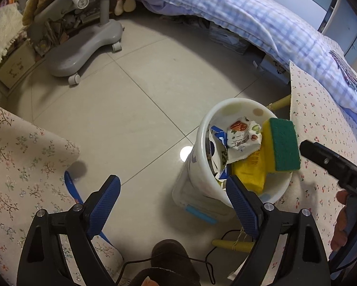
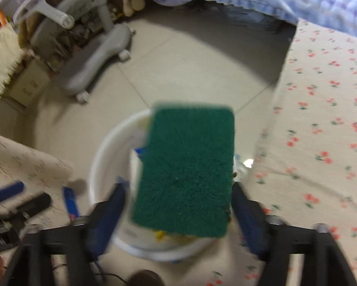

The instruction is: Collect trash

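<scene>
A white trash bin (image 1: 202,128) stands on the floor between two cloth-covered tables. It holds a snack wrapper (image 1: 244,135), blue-white packaging (image 1: 216,140) and a yellow item (image 1: 250,172). A yellow sponge with a green scouring face (image 1: 283,146) is at the bin's right rim. In the right wrist view the sponge (image 2: 185,169) hangs between the spread fingers of my right gripper (image 2: 176,214), over the bin (image 2: 107,157); the fingers look apart from it, and the view is blurred. My left gripper (image 1: 171,205) is open and empty, left of the bin.
A blue strip (image 1: 71,186) lies at the edge of the left floral table (image 1: 16,162). A cherry-print table (image 1: 321,119) is to the right. A grey wheeled chair base (image 1: 83,52) and a bed with a checked quilt (image 1: 250,16) stand further back. A cable (image 1: 209,269) runs on the floor.
</scene>
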The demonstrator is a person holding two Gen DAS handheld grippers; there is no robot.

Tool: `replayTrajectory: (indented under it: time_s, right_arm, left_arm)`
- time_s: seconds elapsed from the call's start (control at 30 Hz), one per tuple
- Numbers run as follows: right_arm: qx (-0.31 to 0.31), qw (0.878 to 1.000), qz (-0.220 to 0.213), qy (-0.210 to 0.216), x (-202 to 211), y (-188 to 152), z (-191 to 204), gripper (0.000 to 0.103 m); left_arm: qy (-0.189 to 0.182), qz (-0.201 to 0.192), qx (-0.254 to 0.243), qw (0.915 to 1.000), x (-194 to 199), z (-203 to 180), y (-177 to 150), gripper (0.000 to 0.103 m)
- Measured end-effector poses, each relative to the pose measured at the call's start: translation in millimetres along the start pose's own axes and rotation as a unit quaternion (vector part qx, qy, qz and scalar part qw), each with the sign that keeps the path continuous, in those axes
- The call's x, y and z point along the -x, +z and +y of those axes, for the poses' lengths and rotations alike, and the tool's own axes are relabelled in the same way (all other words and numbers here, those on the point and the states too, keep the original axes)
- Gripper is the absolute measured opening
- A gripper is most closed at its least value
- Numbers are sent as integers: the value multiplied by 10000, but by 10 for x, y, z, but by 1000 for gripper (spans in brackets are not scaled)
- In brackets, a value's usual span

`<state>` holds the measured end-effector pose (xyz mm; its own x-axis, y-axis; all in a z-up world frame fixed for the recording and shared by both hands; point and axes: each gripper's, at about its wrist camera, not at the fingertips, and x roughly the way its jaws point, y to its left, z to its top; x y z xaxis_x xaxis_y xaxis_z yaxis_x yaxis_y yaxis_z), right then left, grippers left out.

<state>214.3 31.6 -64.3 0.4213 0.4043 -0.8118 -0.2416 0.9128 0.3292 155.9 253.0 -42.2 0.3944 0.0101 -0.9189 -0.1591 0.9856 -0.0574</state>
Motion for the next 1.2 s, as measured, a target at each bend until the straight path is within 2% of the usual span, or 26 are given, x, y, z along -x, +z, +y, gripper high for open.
replayTrajectory:
  time_s: [0.07, 0.23, 0.4, 0.57, 0.67, 0.77, 0.93, 1.07, 1.2]
  right_arm:
    - [-71, 9999, -98, 60, 88, 8, -28, 84]
    - [-300, 9987, -377, -142, 513, -116, -160, 84]
    - [-355, 9958, -492, -690, 1051, -399, -320, 84]
    - [-354, 9879, -649, -1367, 1595, -856, -509, 85]
    - [-491, 9821, -847, -1609, 1876, -1140, -646, 87]
    - [-640, 9739, -1125, -1865, 2106, -1441, -737, 91]
    - [-750, 9602, -1409, -2291, 2204, -1912, -823, 92]
    - [-722, 9576, -1409, -2408, 2145, -2036, -880, 92]
    - [-689, 9525, -1399, -2617, 2079, -2110, -959, 92]
  left_arm:
    - [-39, -20, 11, 10000, 39, -44, -26, 92]
    - [-136, -214, -246, 9994, 264, -351, -168, 92]
    - [-238, -439, -603, 9969, 543, -814, -442, 93]
    - [-362, -563, -934, 9934, 768, -1259, -846, 95]
    - [-516, -612, -1100, 9907, 881, -1492, -1090, 95]
    - [-440, -812, -1218, 9883, 994, -1656, -1309, 95]
    - [-336, -969, -1225, 9872, 1004, -1757, -1529, 95]
    - [-158, -1116, -1249, 9857, 970, -1820, -1608, 95]
    - [-142, -1132, -1158, 9867, 950, -1795, -1596, 95]
